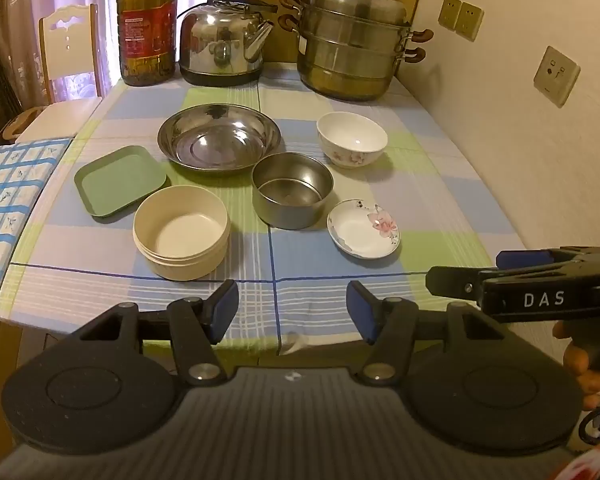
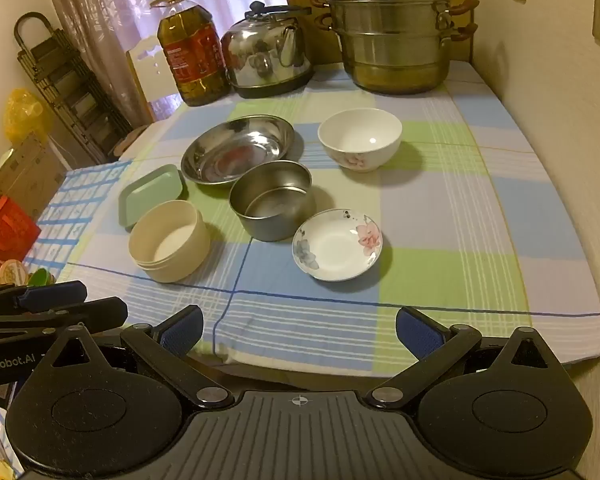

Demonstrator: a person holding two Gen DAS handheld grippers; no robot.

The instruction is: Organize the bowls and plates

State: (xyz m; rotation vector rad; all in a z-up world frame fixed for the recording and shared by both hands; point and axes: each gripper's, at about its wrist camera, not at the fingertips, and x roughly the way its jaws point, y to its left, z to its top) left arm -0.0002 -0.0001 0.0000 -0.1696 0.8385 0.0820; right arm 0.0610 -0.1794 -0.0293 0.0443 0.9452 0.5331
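Note:
On the checked tablecloth lie a green square plate (image 1: 120, 179) (image 2: 153, 194), a wide steel dish (image 1: 219, 138) (image 2: 238, 150), a cream round bowl (image 1: 181, 232) (image 2: 170, 240), a deep steel bowl (image 1: 292, 196) (image 2: 272, 200), a white floral bowl (image 1: 352, 139) (image 2: 359, 138) and a small floral saucer (image 1: 363, 229) (image 2: 337, 244). My left gripper (image 1: 293, 311) is open and empty above the near table edge, short of the cream bowl. My right gripper (image 2: 300, 332) is open and empty, short of the saucer. Each gripper shows at the other view's edge.
An oil bottle (image 1: 147, 24), a steel kettle (image 1: 224, 42) and a stacked steamer pot (image 1: 354, 42) stand along the table's far end. A wall with sockets (image 1: 556, 76) runs along the right. A chair (image 1: 70, 52) and a blue checked cloth (image 1: 12, 196) are at the left.

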